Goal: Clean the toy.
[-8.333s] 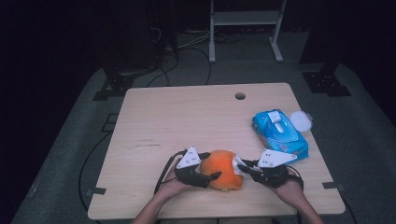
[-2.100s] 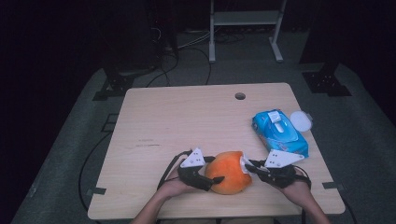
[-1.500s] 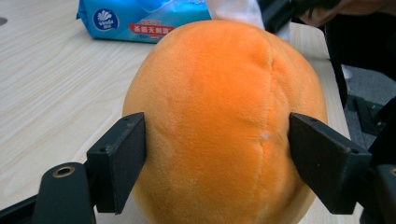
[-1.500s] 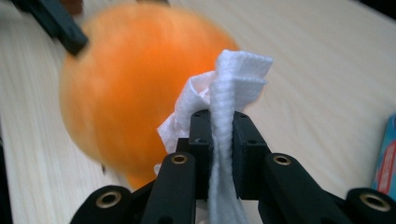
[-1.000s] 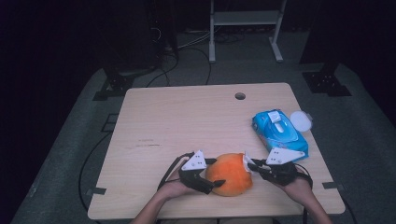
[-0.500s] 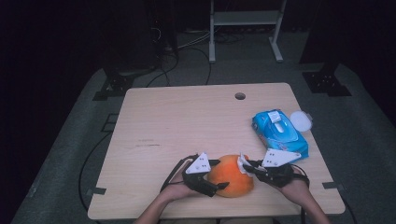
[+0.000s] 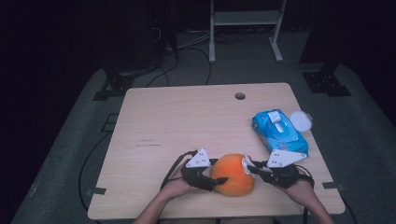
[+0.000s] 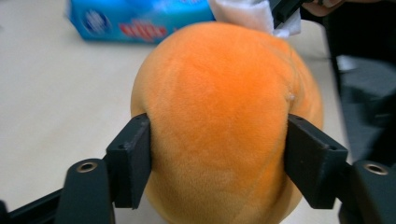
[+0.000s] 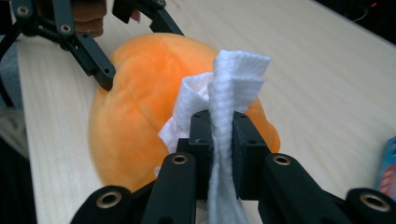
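While its jaws have just been closing, the left gripper now has both black pads pressed into the flanks of the orange plush fruit, which bulges between them; half a second ago, in the high view, that gripper sat a little looser against the toy's left side. That pinch likely means the toy is being steadied so that it can be wiped. Straight across the fruit, the right gripper is clamped tight on a folded white wet wipe, whose free end stands up past the jaw tips and rests against the fruit's upper right shoulder.

The fruit sits on the wooden table between the two grippers, close to the person's edge. It is nearly round; its slightly longer axis seems to run from one gripper to the other, and a faint seam or dimple faces up and toward the right gripper. Beyond the right gripper, farther from the person, lies the blue wet-wipe pack, with a white round lid just beside it.
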`<control>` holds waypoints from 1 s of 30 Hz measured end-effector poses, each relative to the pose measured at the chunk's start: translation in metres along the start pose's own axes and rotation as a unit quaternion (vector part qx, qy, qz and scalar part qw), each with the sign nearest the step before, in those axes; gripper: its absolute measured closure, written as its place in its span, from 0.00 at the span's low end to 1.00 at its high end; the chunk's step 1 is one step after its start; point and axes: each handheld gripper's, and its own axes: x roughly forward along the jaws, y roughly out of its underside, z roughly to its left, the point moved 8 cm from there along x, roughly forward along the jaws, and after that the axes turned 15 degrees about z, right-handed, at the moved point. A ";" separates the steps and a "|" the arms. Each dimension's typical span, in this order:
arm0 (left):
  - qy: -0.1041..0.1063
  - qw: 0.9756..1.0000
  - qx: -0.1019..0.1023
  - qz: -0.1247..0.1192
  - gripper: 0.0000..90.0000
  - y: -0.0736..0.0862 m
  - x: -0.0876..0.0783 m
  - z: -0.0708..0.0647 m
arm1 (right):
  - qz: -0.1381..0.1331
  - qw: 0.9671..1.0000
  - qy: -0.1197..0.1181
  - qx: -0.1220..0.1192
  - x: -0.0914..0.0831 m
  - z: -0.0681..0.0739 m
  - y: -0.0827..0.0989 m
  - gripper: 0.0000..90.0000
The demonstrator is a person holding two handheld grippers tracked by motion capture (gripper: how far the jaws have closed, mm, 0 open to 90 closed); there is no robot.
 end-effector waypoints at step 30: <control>-0.007 1.000 -0.003 -0.002 0.32 0.009 -0.001 0.004 | -0.002 1.000 0.016 -0.005 0.002 0.002 0.002 0.88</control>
